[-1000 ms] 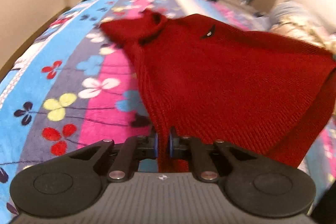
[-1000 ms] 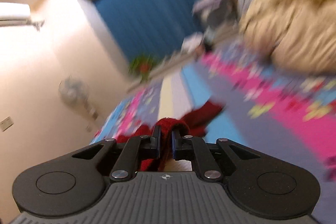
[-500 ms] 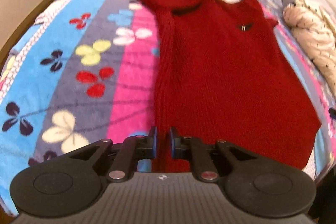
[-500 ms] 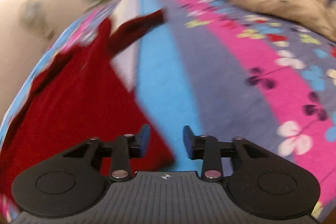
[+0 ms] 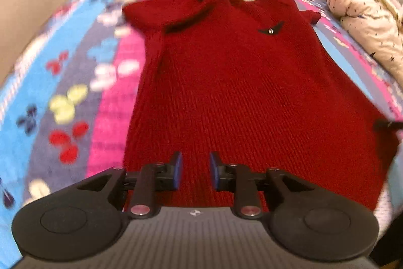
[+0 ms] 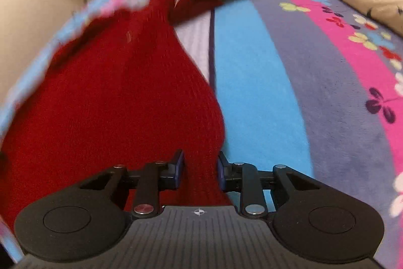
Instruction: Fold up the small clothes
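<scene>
Sweater (image 5: 241, 97) lies flat on your striped bed (image 5: 75, 82). Your left gripper (image 5: 193, 174) has just opened its jaws, empty above the hem. Your right gripper (image 6: 200, 172) jaws, just narrowing, straddle the hem corner unpressed.

Sweater (image 5: 226, 82) lies flat on bedspread (image 5: 75, 92); bundled quilt (image 5: 370, 24) at its right.

Two matching handheld tools, all matte black. On the left gripper (image 5: 194, 172): ribbed grey-black deck with a small white cross-in-circle mark, round flat discs at both corners, two link bars pinned by silver screws with a reddish glint. Blue pads (image 5: 178, 169) lining the short fingers. Same build on the right gripper (image 6: 200, 172): ribbed deck, twin discs, silver screw heads, blue-faced fingertips (image 6: 179, 167).
</scene>
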Demonstrator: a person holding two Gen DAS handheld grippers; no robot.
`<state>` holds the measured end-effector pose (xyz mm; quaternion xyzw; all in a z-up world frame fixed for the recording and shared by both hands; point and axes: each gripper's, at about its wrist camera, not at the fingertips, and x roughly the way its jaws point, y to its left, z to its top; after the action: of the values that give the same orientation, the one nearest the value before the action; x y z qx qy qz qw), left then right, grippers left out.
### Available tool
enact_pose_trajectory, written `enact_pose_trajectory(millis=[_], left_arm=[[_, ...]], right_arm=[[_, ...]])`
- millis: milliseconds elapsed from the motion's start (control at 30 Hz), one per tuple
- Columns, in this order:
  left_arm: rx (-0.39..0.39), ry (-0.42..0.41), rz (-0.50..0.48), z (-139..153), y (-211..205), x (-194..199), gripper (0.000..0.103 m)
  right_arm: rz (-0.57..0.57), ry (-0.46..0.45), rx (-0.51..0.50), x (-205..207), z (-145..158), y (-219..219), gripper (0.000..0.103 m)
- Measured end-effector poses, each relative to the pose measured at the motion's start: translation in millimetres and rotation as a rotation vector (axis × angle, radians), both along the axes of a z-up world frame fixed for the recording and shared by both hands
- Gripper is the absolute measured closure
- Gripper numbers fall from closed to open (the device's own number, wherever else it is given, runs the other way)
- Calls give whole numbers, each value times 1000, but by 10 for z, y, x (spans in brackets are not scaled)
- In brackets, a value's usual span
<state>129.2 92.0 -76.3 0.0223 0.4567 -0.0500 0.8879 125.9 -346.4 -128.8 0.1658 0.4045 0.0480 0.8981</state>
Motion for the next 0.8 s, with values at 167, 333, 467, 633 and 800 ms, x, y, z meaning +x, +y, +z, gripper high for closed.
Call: enact_pose_trajectory(millis=[167, 333, 467, 633, 800], left_arm=[[59, -88, -12, 200, -329, 330, 76], [35, -171, 6, 274, -642, 771, 72], [89, -160, 40, 33, -827, 945, 72], [96, -196, -23, -53, -1032, 1185, 72], [69, -115, -29, -277, -1033, 1393, 72]], right_arm=[[-141, -213, -33, -121, 232, -198, 72], [-160, -281, -9, -100, 343, -293, 71], [-161, -272, -12, 147, 492, -294, 68], [-171, -304, 11, 863, 809, -93, 68], [-168, -258, -1, 1755, 775, 145, 52]])
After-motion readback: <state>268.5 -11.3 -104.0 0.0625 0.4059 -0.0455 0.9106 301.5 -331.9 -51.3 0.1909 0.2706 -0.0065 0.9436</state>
